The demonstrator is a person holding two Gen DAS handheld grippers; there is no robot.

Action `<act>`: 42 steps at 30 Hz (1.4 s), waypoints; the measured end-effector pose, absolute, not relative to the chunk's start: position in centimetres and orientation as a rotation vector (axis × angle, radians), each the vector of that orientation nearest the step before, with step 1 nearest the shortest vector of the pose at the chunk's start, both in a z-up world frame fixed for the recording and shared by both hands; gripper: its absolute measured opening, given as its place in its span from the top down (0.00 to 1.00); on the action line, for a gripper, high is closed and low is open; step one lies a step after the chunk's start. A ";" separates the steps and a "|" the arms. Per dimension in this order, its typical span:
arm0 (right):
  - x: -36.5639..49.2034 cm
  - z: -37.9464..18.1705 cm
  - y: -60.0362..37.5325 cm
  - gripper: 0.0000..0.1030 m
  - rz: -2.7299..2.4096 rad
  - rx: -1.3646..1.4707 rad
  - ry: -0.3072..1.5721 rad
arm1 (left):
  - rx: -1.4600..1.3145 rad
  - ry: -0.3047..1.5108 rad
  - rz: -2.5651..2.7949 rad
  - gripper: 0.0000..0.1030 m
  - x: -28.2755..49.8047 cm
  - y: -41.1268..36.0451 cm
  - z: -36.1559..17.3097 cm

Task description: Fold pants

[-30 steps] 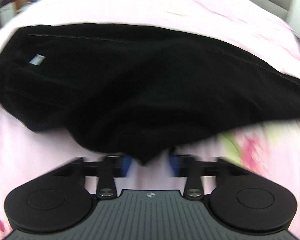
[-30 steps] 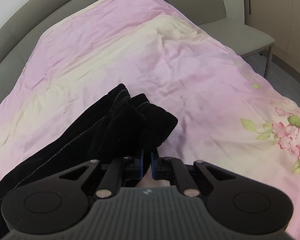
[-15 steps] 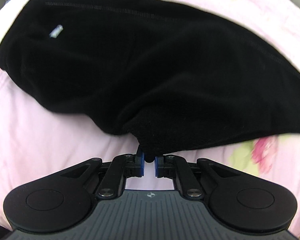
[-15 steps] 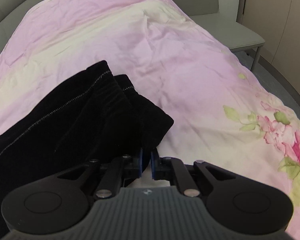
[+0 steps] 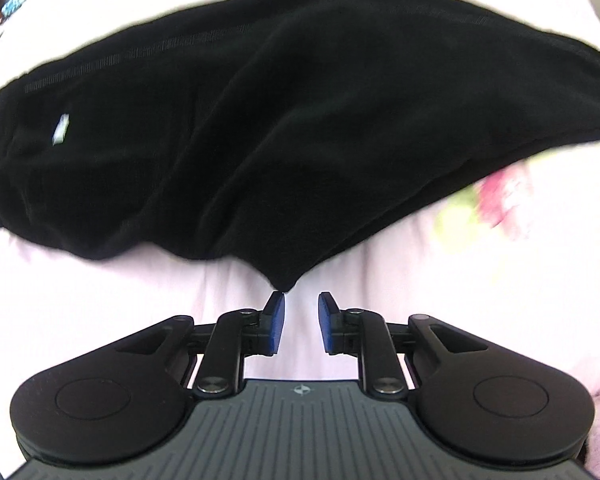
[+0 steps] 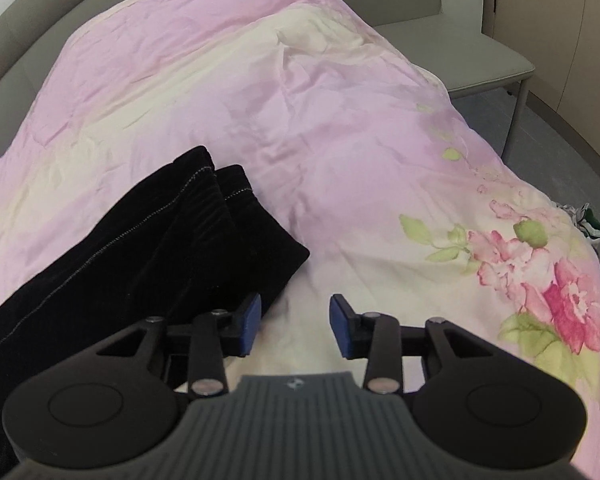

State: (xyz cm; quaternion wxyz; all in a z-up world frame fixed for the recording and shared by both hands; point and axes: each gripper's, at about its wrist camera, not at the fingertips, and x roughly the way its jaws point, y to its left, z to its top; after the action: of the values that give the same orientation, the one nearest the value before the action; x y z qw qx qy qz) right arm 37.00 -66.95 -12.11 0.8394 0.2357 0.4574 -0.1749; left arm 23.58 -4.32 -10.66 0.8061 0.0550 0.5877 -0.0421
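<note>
Black pants lie folded lengthwise on a pink floral bedspread. A small white label shows near the waist at the left. My left gripper is open and empty, just short of the pants' near corner. In the right wrist view the leg cuffs lie stacked on the bedspread. My right gripper is open and empty, with its left finger next to the cuff edge.
A grey padded headboard curves round the far side of the bed. A grey chair stands beyond the bed's right edge. A small green and white object lies on the floor at the right.
Both grippers were shut on the pants half a second ago. Both have opened and let go, and the pants now rest on the bedspread.
</note>
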 end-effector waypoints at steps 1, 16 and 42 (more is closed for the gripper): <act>36.8 -11.8 -66.9 0.65 -0.366 0.496 0.956 | 0.113 1.233 -0.097 0.74 23.3 -3.8 -10.0; 42.2 -15.8 -65.5 0.70 -0.327 0.714 0.933 | 0.083 1.115 0.078 0.66 29.1 -0.1 -8.0; 42.0 -14.2 -66.9 0.58 -0.389 0.479 0.947 | 0.355 1.076 0.298 0.84 36.1 4.7 -10.5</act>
State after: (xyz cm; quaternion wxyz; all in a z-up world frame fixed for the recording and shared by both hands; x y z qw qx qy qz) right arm 41.97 -66.94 -14.23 0.8446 0.2268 0.4486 -0.1844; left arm 36.06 4.68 -10.47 0.8333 0.1675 0.5077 0.1407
